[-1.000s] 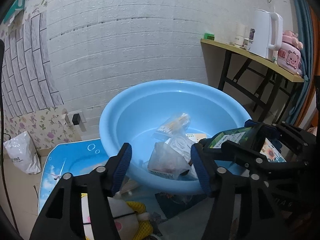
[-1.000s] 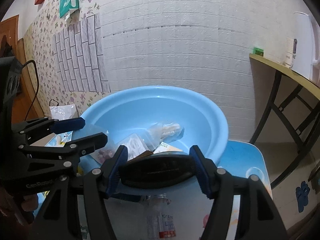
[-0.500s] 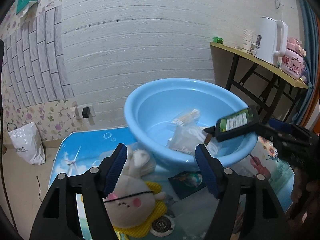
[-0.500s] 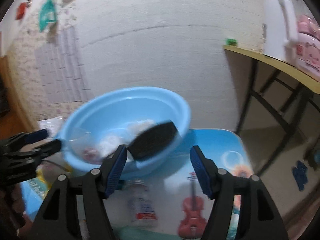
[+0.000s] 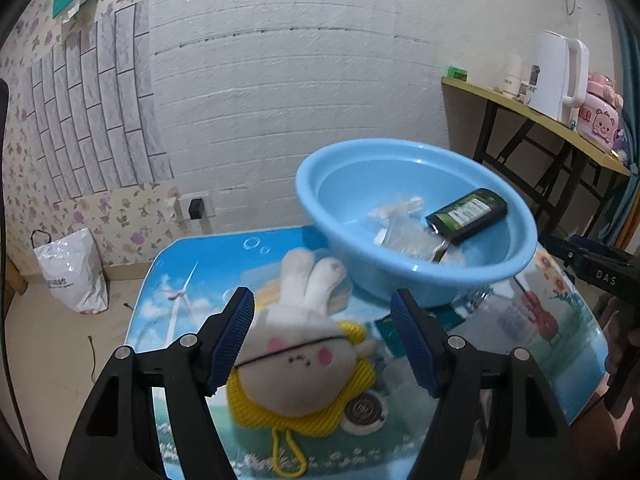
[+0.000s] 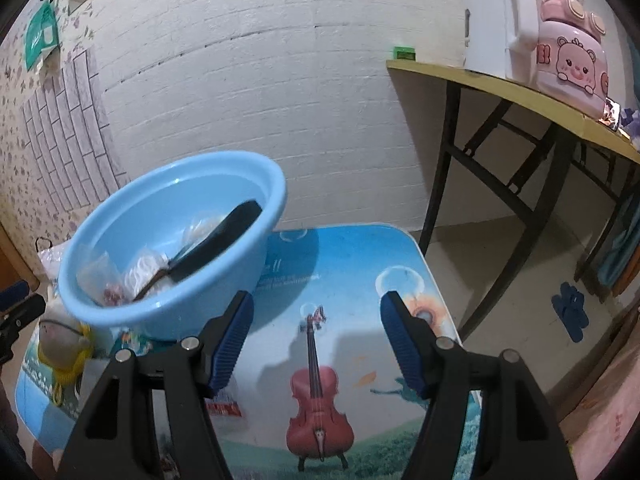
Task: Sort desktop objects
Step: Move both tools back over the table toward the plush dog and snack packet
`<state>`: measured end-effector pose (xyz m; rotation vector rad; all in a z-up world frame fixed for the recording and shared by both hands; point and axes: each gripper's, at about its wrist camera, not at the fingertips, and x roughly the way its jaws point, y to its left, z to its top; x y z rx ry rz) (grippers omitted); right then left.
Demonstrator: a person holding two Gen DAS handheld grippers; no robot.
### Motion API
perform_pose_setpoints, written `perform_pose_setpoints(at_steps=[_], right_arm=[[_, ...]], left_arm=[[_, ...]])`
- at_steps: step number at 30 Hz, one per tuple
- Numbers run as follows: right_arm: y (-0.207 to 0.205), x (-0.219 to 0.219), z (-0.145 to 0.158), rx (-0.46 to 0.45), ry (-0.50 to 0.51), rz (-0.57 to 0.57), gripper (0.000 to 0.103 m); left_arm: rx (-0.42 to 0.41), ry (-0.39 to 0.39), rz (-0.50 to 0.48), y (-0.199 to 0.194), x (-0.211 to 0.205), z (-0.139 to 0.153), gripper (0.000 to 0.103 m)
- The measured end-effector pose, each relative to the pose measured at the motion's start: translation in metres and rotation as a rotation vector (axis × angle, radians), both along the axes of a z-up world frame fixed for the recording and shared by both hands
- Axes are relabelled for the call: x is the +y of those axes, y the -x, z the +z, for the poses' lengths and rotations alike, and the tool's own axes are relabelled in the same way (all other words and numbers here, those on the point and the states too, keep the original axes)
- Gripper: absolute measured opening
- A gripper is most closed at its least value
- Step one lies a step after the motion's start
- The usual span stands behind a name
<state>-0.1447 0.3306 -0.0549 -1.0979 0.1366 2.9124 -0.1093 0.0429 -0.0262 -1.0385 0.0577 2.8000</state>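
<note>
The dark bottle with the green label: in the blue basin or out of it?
In. The dark bottle lies tilted inside the blue basin, on clear bags.

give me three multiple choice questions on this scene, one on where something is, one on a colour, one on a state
1. Where does the dark bottle lie?
A. in the basin
B. on the floor
C. in the right tongs

2. What colour is the basin?
A. red
B. light blue
C. green

3. How are the right tongs?
A. shut on the plush rabbit
B. shut on a bag
C. open, holding nothing

Answers: 1 A, the bottle rests inside on clear bags; 2 B, its rim and wall are light blue; 3 C, only the printed tabletop shows between the pads.
</note>
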Motion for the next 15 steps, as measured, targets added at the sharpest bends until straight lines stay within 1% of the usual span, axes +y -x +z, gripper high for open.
perform_pose_setpoints(at_steps=[8, 15], right_arm=[[-0.022, -0.006, -0.012, -0.050, 0.004, 0.031, 0.066], [-0.044, -0.011, -0.013, -0.068, 0.013, 0.057, 0.066]], left_arm=[[-0.028, 0.003, 0.040, -0.021, -0.020, -0.008, 0.070], [-0.046, -0.010, 0.051, -0.046, -0.030, -0.013, 0.070]])
